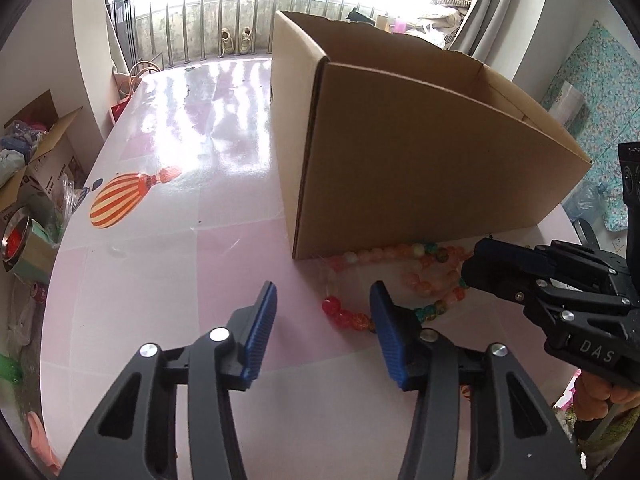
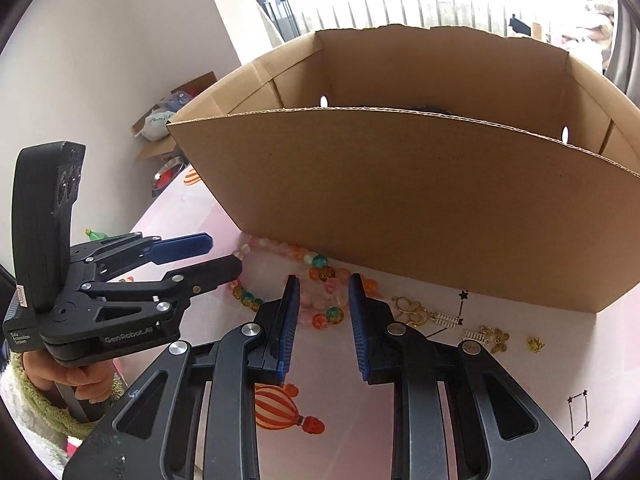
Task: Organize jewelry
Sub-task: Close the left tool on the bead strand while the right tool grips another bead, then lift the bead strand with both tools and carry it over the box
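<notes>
A string of pink, orange, red and green beads (image 1: 416, 280) lies on the pink table against the front of an open cardboard box (image 1: 420, 152). It also shows in the right wrist view (image 2: 320, 292), before the box (image 2: 420, 200). My left gripper (image 1: 323, 296) is open and empty, just left of the beads; it shows in the right wrist view (image 2: 226, 254). My right gripper (image 2: 322, 292) is open, its jaws either side of the bead pile, and it shows in the left wrist view (image 1: 476, 264). Gold charms (image 2: 412, 312) and small gold pieces (image 2: 496, 338) lie to the right.
The pink table (image 1: 160, 280) has a striped balloon print (image 1: 116, 200). Cardboard boxes with clutter (image 1: 28, 168) and a metal bowl (image 1: 14, 240) stand off the table's left edge. A railed window (image 1: 240, 20) lies beyond the table's far end.
</notes>
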A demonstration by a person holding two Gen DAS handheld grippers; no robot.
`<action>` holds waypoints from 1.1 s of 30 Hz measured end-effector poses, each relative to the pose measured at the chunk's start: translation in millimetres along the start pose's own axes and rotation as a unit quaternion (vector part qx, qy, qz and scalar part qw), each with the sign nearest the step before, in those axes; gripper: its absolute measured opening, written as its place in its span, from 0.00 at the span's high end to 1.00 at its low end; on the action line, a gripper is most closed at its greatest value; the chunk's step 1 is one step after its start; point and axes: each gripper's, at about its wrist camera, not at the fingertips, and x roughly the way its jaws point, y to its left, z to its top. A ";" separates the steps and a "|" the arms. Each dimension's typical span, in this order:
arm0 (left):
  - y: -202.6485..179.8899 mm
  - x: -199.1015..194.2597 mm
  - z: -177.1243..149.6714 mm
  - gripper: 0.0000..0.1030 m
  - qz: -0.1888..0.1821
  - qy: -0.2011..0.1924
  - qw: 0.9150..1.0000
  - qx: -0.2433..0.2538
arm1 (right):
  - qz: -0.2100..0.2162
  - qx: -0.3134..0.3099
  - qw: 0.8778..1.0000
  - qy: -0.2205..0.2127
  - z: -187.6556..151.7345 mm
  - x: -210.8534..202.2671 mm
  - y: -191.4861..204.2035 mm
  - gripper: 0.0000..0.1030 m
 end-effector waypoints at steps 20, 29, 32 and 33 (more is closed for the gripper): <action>-7.1 -0.3 0.2 0.91 0.020 -0.023 0.999 0.022 | 0.001 0.000 1.000 -0.001 -0.1 1.6 2.2 0.93; -1.3 -38.8 -1.7 0.91 -0.043 -0.031 0.999 -0.010 | 0.036 0.009 0.999 -0.007 -5.7 -35.8 9.1 0.93; -2.5 -39.4 -8.9 0.91 -0.062 -0.006 0.998 -0.020 | 0.049 0.023 0.998 0.012 -11.8 -40.6 8.2 0.93; -2.9 -39.1 -19.5 0.91 -0.065 0.004 0.998 -0.023 | 0.053 0.029 0.998 0.021 -10.0 -40.5 7.2 0.93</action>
